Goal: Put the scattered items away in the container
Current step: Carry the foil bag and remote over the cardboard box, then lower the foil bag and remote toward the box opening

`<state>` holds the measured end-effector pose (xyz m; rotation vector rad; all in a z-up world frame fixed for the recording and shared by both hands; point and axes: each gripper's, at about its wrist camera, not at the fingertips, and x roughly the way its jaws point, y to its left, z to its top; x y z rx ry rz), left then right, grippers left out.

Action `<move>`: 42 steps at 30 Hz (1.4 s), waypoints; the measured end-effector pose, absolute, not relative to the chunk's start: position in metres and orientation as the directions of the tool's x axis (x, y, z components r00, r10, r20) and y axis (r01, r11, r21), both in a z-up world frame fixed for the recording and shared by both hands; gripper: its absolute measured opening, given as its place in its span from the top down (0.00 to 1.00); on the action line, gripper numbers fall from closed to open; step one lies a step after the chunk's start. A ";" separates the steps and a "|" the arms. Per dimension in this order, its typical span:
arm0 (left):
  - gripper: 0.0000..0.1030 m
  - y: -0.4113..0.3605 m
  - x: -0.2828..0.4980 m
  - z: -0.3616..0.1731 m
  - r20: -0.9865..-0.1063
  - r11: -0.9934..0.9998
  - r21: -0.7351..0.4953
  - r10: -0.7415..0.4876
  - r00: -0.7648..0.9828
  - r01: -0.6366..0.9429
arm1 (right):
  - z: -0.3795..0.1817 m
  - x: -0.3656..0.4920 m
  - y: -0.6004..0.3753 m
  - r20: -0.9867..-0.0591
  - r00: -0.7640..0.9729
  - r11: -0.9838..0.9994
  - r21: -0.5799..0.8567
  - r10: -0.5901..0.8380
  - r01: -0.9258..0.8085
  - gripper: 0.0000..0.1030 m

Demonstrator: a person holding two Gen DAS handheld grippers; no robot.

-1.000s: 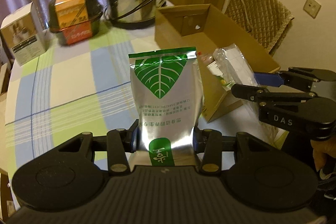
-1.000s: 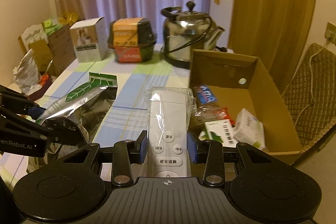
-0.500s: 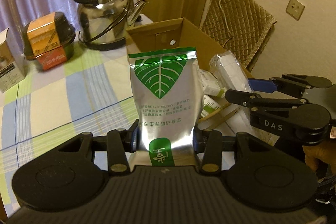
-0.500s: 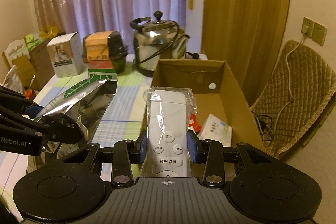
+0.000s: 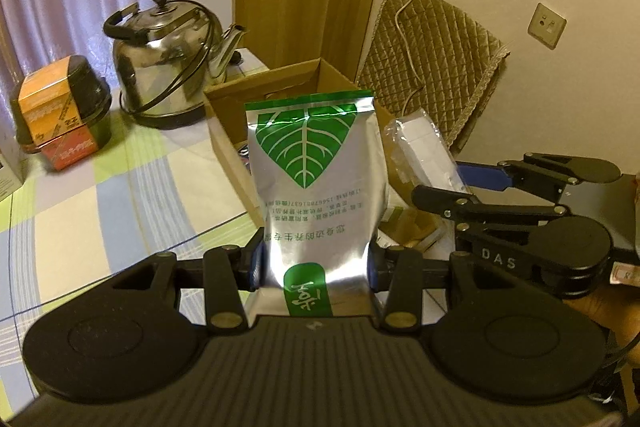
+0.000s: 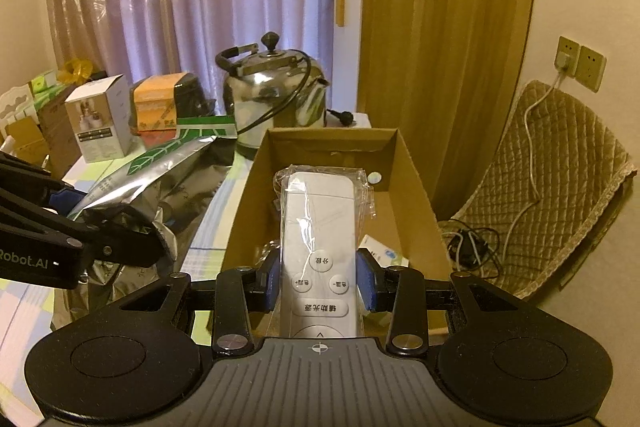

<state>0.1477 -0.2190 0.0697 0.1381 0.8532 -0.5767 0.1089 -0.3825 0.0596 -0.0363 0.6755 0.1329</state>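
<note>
Now each gripper is clamped on an item, left (image 5: 316, 263) on the pouch (image 5: 316, 183), right (image 6: 318, 285) on the bagged remote (image 6: 318, 227), both held over the box (image 6: 412, 187) at the surface's far edge, apparently for dropping in.

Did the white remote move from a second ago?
Yes. The remote, held in the right gripper, has moved forward over the box; before, it was short of the box's near corner.

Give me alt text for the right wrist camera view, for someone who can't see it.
The right gripper clamps a white remote control sealed in clear plastic, pointing into an open cardboard box on a checked tablecloth. At left, the left gripper holds a silver and green foil pouch; a steel kettle stands behind the box.
</note>
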 end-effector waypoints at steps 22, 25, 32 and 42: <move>0.62 -0.249 0.196 0.064 -0.737 0.831 -0.128 -0.445 0.508 0.542 | 0.051 0.153 -0.413 -0.623 0.777 0.994 0.002 0.087 -0.109 0.60; 0.62 -0.251 0.202 0.062 -0.738 0.830 -0.134 -0.448 0.504 0.541 | 0.049 0.158 -0.417 -0.625 0.776 0.994 0.003 0.084 -0.105 0.60; 0.62 -0.257 0.217 0.057 -0.744 0.830 -0.143 -0.449 0.494 0.540 | 0.045 0.171 -0.425 -0.630 0.772 0.995 0.002 0.080 -0.101 0.60; 0.62 -0.264 0.237 0.049 -0.749 0.827 -0.148 -0.452 0.485 0.543 | 0.039 0.184 -0.430 -0.637 0.767 0.995 0.000 0.078 -0.101 0.60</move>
